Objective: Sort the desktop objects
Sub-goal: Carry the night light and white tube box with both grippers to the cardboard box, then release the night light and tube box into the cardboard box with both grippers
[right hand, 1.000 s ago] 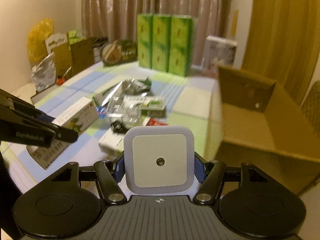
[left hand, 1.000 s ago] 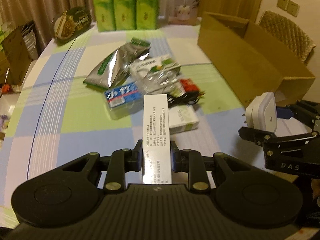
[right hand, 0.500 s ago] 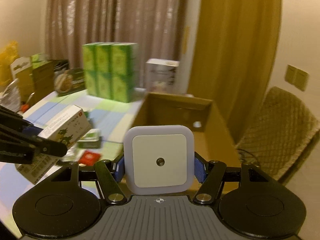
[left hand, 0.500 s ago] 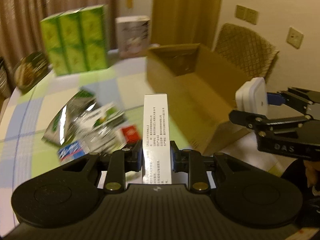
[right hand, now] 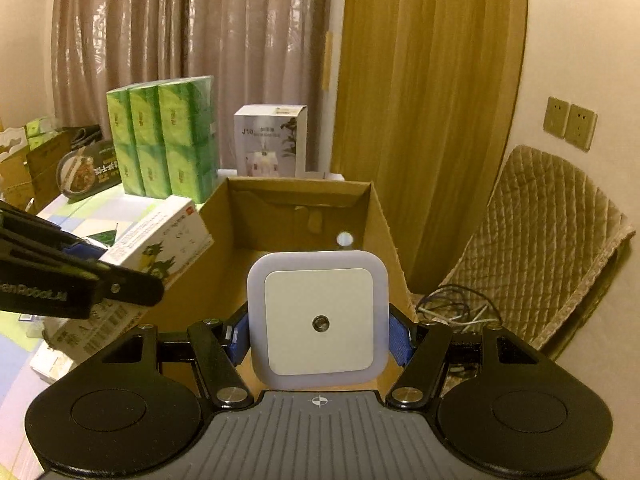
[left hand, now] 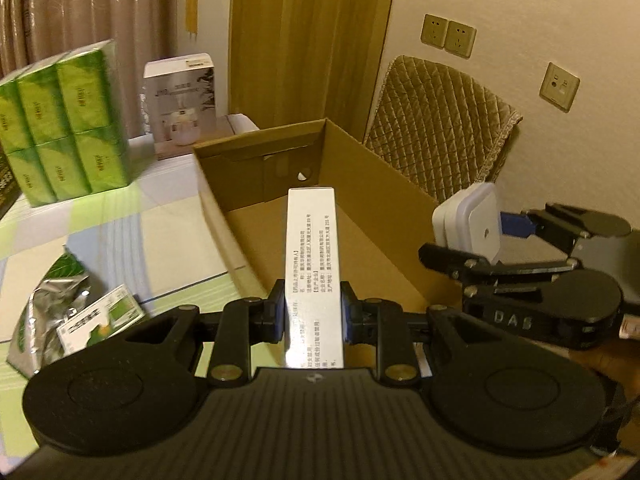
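Left gripper (left hand: 312,316) clamping one medicine box (left hand: 314,248), right gripper (right hand: 319,336) clamping one night light (right hand: 318,316), one cardboard box (right hand: 280,212)

The black right gripper (left hand: 472,236) has the letters "DAS" on its side. The black left gripper (right hand: 132,280) shows "enRobot.AI", and the tall white cardboard box (right hand: 270,142) with a plant picture says "J10".

A table (left hand: 120,216) under a checked green, blue and white cloth carries an open cardboard box (left hand: 380,184) straight ahead of the left gripper. Ahead to its left stand green tissue packs (left hand: 68,120) and a white carton (left hand: 180,104); silver foil pouches (left hand: 48,312) lie nearer, at its left.
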Demonstrator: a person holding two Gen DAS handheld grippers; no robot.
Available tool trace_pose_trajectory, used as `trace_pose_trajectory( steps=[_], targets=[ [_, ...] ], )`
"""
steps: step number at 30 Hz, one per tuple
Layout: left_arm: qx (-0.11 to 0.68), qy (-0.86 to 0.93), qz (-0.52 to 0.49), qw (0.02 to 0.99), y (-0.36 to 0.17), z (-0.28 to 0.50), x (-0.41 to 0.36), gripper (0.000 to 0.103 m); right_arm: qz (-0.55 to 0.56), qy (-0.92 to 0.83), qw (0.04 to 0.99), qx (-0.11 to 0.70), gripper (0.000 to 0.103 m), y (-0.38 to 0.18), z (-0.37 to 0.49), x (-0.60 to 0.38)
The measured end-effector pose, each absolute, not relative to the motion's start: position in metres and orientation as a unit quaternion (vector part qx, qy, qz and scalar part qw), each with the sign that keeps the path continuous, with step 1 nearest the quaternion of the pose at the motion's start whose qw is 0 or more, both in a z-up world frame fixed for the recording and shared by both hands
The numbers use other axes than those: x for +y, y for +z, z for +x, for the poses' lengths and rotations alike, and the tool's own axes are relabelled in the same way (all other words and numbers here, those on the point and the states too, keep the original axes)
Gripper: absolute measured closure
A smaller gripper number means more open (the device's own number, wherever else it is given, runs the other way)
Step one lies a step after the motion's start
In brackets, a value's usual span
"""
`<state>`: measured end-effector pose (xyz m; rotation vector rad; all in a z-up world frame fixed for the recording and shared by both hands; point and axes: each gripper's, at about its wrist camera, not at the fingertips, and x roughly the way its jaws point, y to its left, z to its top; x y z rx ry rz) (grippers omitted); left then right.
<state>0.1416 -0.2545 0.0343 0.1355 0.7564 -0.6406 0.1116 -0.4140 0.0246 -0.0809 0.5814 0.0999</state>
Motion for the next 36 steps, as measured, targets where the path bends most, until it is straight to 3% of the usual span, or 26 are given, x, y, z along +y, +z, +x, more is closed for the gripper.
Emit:
trace_pose_trajectory(
  steps=[17,36],
  targets=[
    [0.37,-0.299,0.048,0.878,0.016,0.169,-0.276,0.082,-0.023,0.045,0.954,0.296,0.04,0.012,0.123,-0.422],
    [0.36,-0.272,0.016,0.892,0.026,0.152,-0.226,0.075,-0.023,0.063,0.956,0.285,0.038,0.015,0.124,-0.405]
  ],
)
